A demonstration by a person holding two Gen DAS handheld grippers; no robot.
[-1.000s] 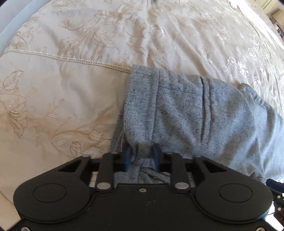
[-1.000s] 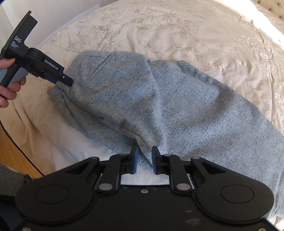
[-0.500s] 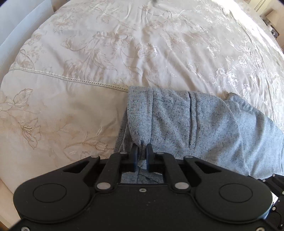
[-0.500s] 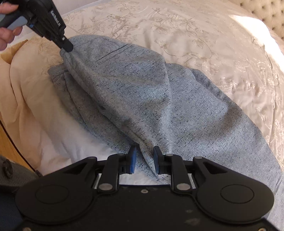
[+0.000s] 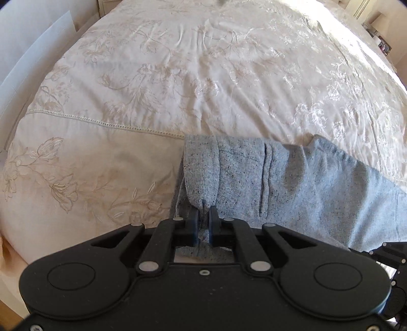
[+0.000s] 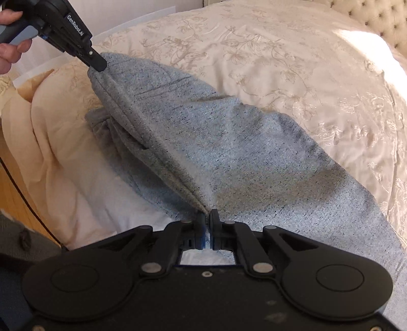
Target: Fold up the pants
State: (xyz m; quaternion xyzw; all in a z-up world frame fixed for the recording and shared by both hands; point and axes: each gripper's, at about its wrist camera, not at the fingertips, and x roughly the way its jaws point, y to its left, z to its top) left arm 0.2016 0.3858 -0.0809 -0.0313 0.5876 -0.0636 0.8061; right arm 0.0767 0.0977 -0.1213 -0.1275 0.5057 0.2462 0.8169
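Observation:
Grey speckled pants (image 5: 292, 183) lie on a cream floral bedspread (image 5: 203, 76). My left gripper (image 5: 203, 214) is shut on the waistband edge of the pants and holds it lifted. In the right wrist view the pants (image 6: 229, 142) stretch from the left gripper (image 6: 98, 65) at top left down to my right gripper (image 6: 206, 216). The right gripper is shut on a fold of the pants' near edge. The fabric is raised in a ridge between the two grippers.
The bed's near edge (image 6: 63, 178) with peach and white sheet layers drops to a wooden floor (image 6: 15, 193) at the left. A tufted headboard (image 6: 376, 15) is at the top right. A white panel (image 5: 30, 58) stands left of the bed.
Both grippers closed on the pants and lifted. The left gripper rose up and away with the waistband, and the fabric between the grippers pulled taut into a ridge.

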